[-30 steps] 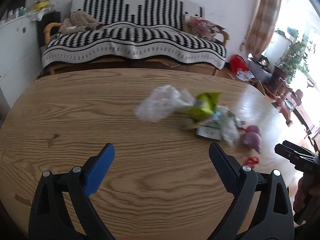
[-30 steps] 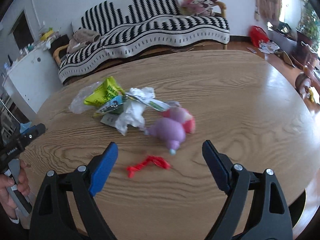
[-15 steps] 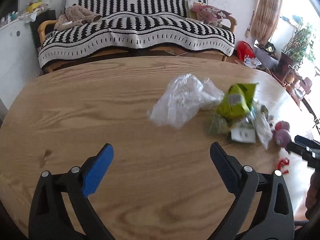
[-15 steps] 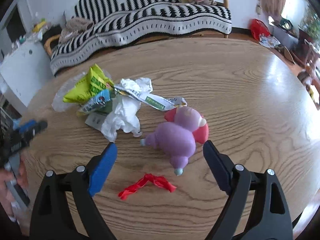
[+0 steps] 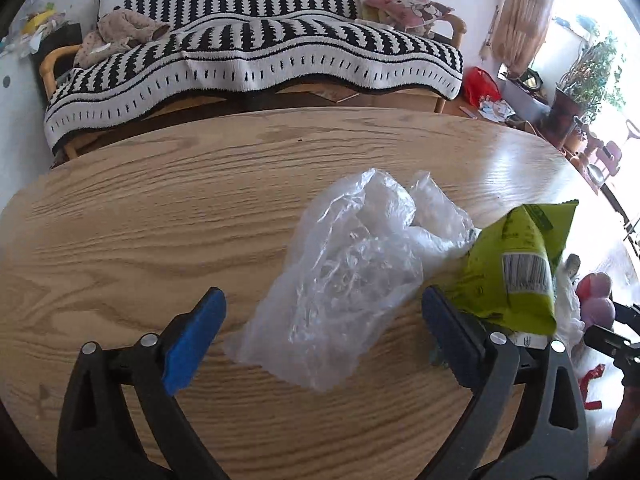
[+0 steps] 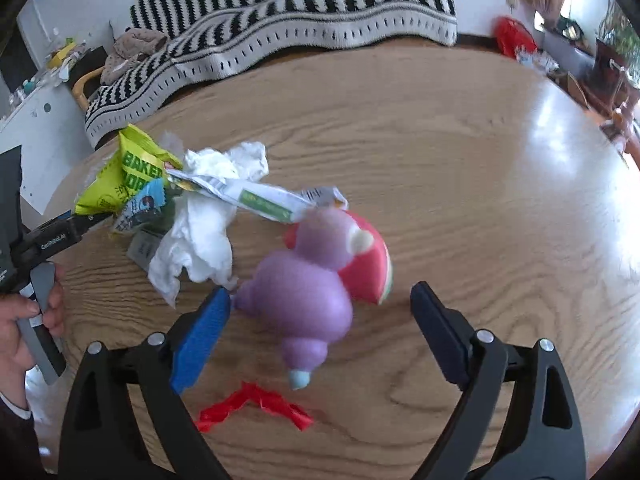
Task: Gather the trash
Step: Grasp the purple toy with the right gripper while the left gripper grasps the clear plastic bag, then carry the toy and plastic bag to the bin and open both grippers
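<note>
A crumpled clear plastic bag (image 5: 352, 272) lies on the oval wooden table (image 5: 160, 232), its near end between the wide-apart fingers of my left gripper (image 5: 324, 320), which is open and not pressing it. A green snack packet (image 5: 516, 276) leans beside the bag on the right. In the right wrist view, a purple and red soft toy (image 6: 320, 280) sits between the spread jaws of my right gripper (image 6: 324, 320), also open. Left of the toy lie white tissue (image 6: 200, 236), a printed wrapper (image 6: 256, 200) and the green packet (image 6: 128, 176). A red twisted scrap (image 6: 252, 404) lies close below the toy.
A sofa under a black-and-white striped blanket (image 5: 256, 56) stands beyond the table's far edge. A white cabinet (image 6: 36, 120) is at the left. A person's hand (image 6: 24, 312) grips the left tool's handle. Potted plants (image 5: 588, 76) and a red bag (image 5: 480, 84) sit on the floor at right.
Both grippers have come down and forward. The clear bag now lies between the left fingers, and the purple toy has come between the right fingers. Both stayed open.
</note>
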`<state>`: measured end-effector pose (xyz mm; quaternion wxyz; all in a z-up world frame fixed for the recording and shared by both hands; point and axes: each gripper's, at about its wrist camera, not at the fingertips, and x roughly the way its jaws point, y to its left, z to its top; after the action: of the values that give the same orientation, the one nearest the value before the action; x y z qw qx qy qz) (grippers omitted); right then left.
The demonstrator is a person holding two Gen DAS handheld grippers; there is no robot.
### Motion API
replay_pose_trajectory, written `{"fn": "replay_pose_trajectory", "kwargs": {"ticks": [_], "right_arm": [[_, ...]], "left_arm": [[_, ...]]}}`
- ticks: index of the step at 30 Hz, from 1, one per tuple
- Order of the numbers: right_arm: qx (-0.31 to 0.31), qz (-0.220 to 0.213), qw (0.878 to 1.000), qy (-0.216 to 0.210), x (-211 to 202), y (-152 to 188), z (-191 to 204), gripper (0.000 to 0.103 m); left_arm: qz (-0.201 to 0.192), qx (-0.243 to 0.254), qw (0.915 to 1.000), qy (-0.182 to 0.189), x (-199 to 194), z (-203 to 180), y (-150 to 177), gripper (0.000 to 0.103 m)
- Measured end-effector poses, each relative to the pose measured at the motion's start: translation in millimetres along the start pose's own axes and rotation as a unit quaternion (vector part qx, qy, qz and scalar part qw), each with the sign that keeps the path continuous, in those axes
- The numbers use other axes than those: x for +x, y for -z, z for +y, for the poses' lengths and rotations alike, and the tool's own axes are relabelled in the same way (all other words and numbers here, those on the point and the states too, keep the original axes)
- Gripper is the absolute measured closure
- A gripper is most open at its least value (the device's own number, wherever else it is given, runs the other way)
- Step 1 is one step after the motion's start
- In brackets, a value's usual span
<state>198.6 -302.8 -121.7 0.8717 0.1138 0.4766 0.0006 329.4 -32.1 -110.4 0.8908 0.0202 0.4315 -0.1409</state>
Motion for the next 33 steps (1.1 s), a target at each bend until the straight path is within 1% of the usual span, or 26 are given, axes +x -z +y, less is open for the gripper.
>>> {"fn": "replay_pose_trajectory", "kwargs": {"ticks": [1,2,3,4,5,7,11,15,19,22,26,29,31,33], "right_arm": [[-0.011,-0.004,1.0,0.003,0,-1,3,0.032],[-0.015,-0.007,1.0,0.006,-1,-1,5,0.036],[-0.015,-0.007,1.0,0.005,-2,0,5,0.041],[-0.015,-0.006,1.0,0.002,-4,1,4,0.044],[-0.014,-0.007,1.0,0.0,-7,2,3,0.048],[-0.013,-0.013,1.0,-0.002,-14,2,1,0.051],[-0.012,-0.034,0.999,-0.006,-36,2,-3,0.054],[-0.012,-0.057,0.998,-0.013,-65,8,-7,0.054],[-0.004,-0.076,0.997,-0.009,-94,18,-27,0.054],[0.011,-0.079,0.997,-0.009,-110,30,-47,0.054],[0.027,-0.091,0.995,0.01,-142,52,-84,0.054],[0.049,-0.104,0.993,0.033,-171,74,-127,0.054],[0.069,-0.116,0.989,0.056,-195,93,-162,0.054],[0.087,-0.125,0.986,0.075,-213,110,-189,0.054]], "left_arm": [[-0.003,-0.001,1.0,0.005,-1,-1,1,0.022],[0.0,-0.005,0.9999,0.014,-2,-1,1,0.052],[0.011,-0.012,0.9997,0.019,-2,0,1,0.065],[0.015,-0.016,0.9996,0.018,-2,2,2,0.078],[0.013,-0.021,0.9995,0.017,-6,3,5,0.087],[0.009,-0.022,0.9996,0.013,-15,5,9,0.094],[-0.01,-0.031,0.9994,-0.008,-44,11,18,0.096],[-0.039,-0.05,0.9979,-0.016,-85,18,19,0.096],[-0.07,-0.052,0.996,-0.021,-126,4,21,0.096],[-0.086,-0.038,0.9956,-0.009,-146,-30,26,0.096],[-0.084,-0.004,0.9962,0.025,-155,-91,34,0.096],[-0.082,0.025,0.9935,0.076,-157,-153,39,0.096],[-0.079,0.057,0.9908,0.094,-158,-191,44,0.096],[-0.071,0.092,0.9851,0.127,-156,-242,55,0.096]]}}
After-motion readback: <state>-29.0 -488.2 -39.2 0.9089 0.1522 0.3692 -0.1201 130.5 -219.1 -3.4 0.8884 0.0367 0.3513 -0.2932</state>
